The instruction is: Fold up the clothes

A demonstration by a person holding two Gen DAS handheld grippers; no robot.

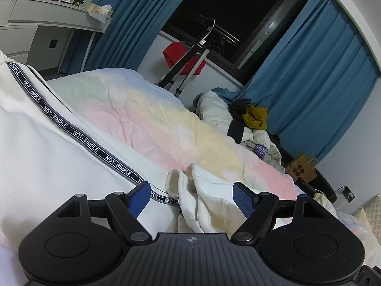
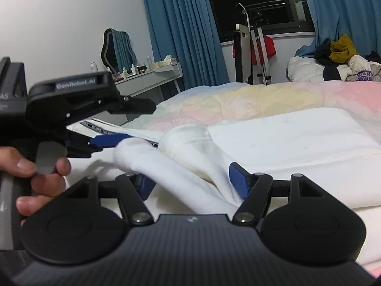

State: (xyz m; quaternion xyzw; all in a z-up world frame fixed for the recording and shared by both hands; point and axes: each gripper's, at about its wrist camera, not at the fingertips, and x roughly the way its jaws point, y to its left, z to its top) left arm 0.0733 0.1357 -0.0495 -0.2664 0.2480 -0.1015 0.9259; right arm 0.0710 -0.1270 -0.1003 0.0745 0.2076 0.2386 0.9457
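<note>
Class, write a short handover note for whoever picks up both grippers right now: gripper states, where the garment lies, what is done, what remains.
Left gripper: open, fingers either side of a bunched white fold, not clamped.
Right gripper: open, a rolled part of the fabric running between its fingers.
White garment with the NOT-SIMPLE tape lies spread on the pastel duvet; its near end is rumpled.
Done: garment laid on the bed. No neat fold visible yet.
Left: probably close on the bunched end, smooth it and fold. More clothes are piled at the far side.
</note>
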